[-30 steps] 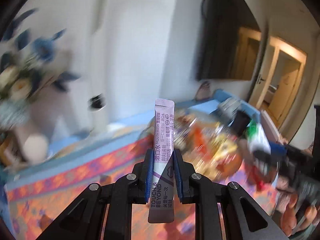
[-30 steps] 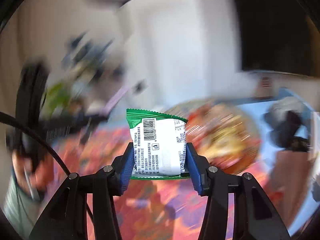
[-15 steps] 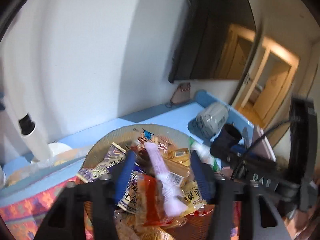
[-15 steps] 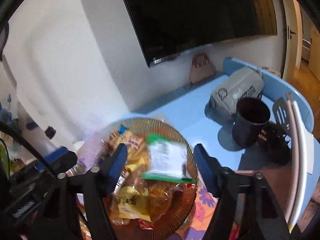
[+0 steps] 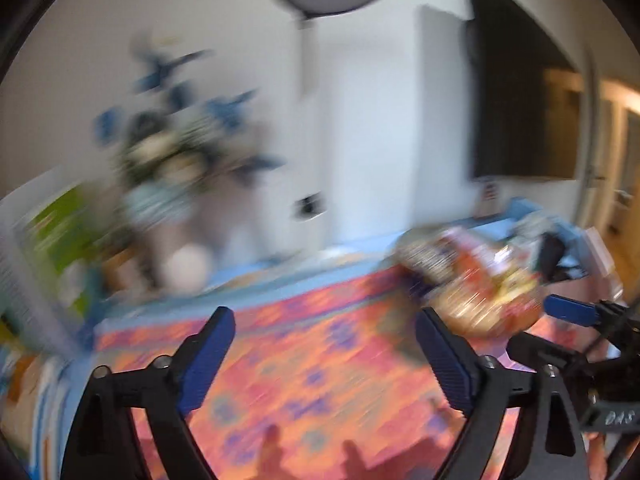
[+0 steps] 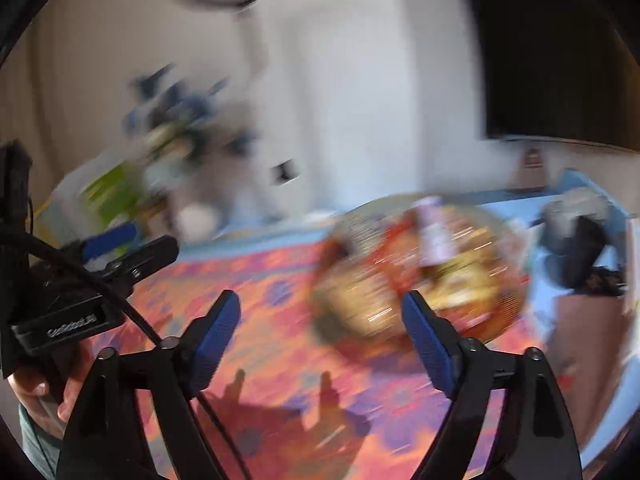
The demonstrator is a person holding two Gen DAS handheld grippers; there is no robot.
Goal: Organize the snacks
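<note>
- While both views were smeared by motion blur, the left gripper [image 5: 322, 344] showed plainly enough: its blue pads [image 5: 206, 354] stood far apart and were opening further, with nothing between them.
- Beneath that gap lay only the patterned orange, pink and purple cloth [image 5: 304, 360], and the shadows of two fingers fell on it near the bottom edge.
- Likewise the right gripper [image 6: 320, 336] had its jaws spread wide and opening, and they held nothing.
- A shallow woven basket [image 6: 348, 316] sat on the cloth ahead and to the right of both grippers, piled with snack packets [image 6: 460, 272] in red, orange and yellow; single packets could not be told apart in the blur.
- On top of the pile, in the right wrist view, lay a pale lilac sachet [image 6: 434, 232].
- From the left wrist camera the same basket appeared at the right, past the right-hand finger, and one blue pad of the other gripper poked in at the far right edge.
- From the right wrist camera the other gripper came in at the left, gripped by a hand [image 6: 38, 388] in the lower left corner.
- Behind the cloth ran a light blue table [image 6: 516, 204], with a dark cup [image 6: 576, 252] to the right of the basket.
- Blue and white flowers [image 5: 176, 136] stood at the back left, blurred, and a dark screen [image 5: 520, 100] hung on the wall at the right.
</note>
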